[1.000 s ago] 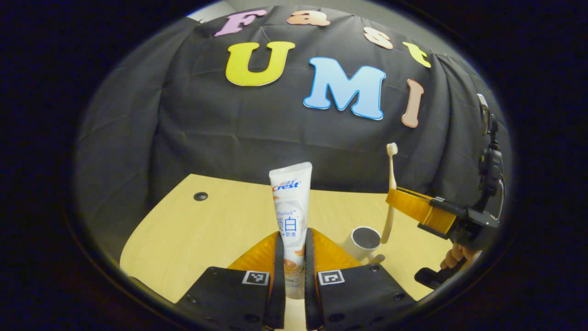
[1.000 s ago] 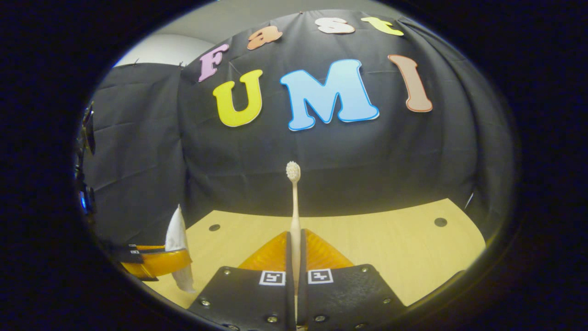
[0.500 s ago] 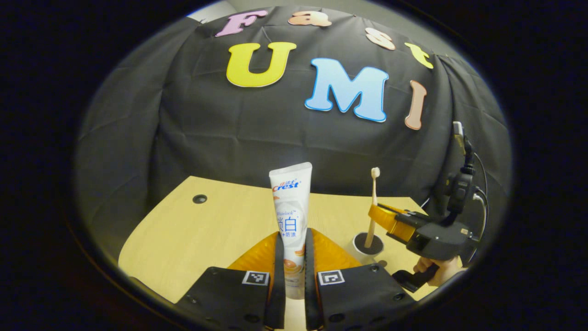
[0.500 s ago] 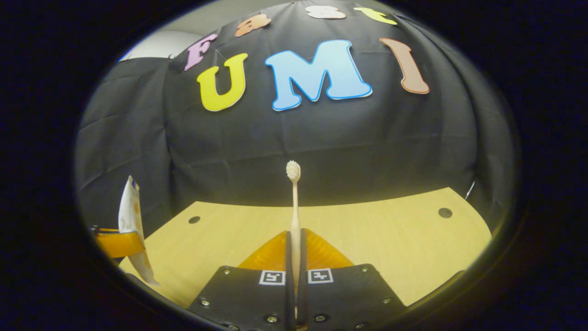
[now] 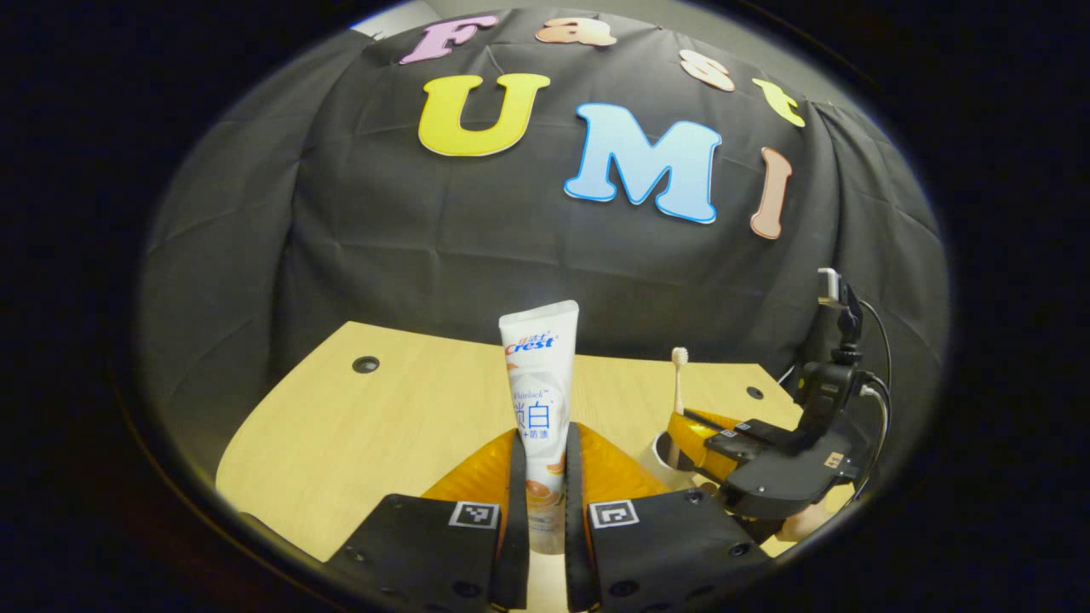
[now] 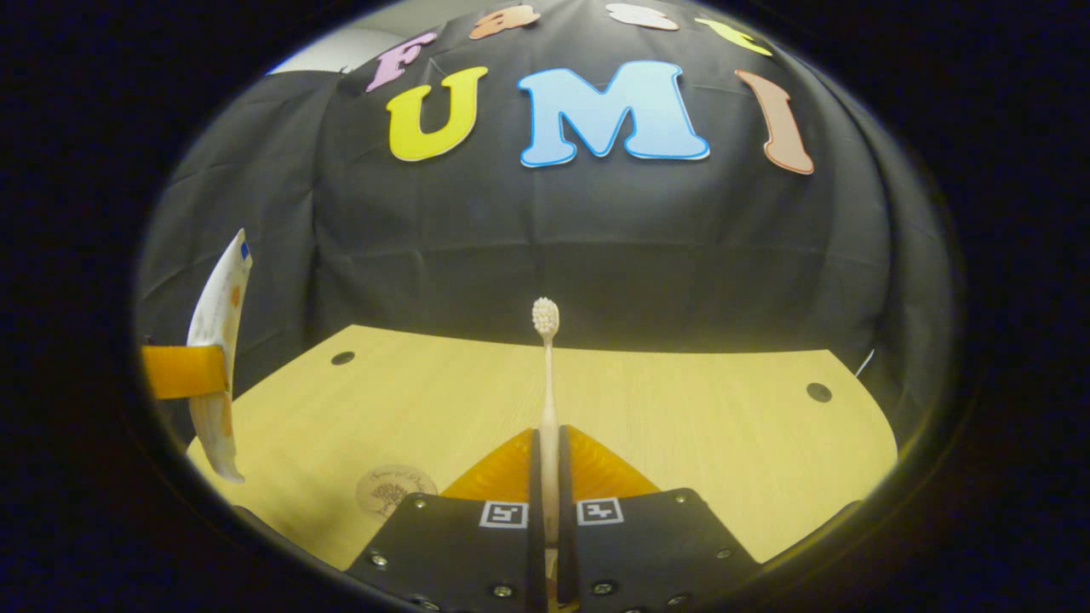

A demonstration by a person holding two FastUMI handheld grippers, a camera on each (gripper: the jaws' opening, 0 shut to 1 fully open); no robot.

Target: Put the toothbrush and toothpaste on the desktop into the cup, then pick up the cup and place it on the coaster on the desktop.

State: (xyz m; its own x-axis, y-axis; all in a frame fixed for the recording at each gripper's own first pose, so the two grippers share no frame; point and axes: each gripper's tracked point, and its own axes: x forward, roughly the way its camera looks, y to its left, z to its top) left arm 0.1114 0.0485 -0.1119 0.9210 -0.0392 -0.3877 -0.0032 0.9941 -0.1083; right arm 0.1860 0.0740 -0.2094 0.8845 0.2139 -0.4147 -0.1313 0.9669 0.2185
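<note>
- Toothpaste (image 5: 539, 400) stands upright, long axis vertical, pinched low on its body by the left gripper (image 5: 540, 511) above the counter (image 5: 383, 426). In the right gripper view it hangs at the far left (image 6: 220, 340), clear of the surface.
- Cup (image 5: 660, 455) sits on the counter to the right of the left gripper and a little ahead of it, partly hidden behind the right gripper (image 5: 707, 434), which is the nearer of the two to it.
- Right gripper (image 6: 551, 511) is pressed together on the toothbrush (image 6: 547, 392). The brush stands bristles up, and in the left gripper view (image 5: 678, 383) its lower end dips into the cup's mouth.
- Coaster (image 6: 396, 489), a pale round disc, lies on the counter just left of the right gripper's fingers; the cup is not on it.
- Judgement: releasing the toothbrush looks imminent; the toothpaste must then travel right and down to the cup.
</note>
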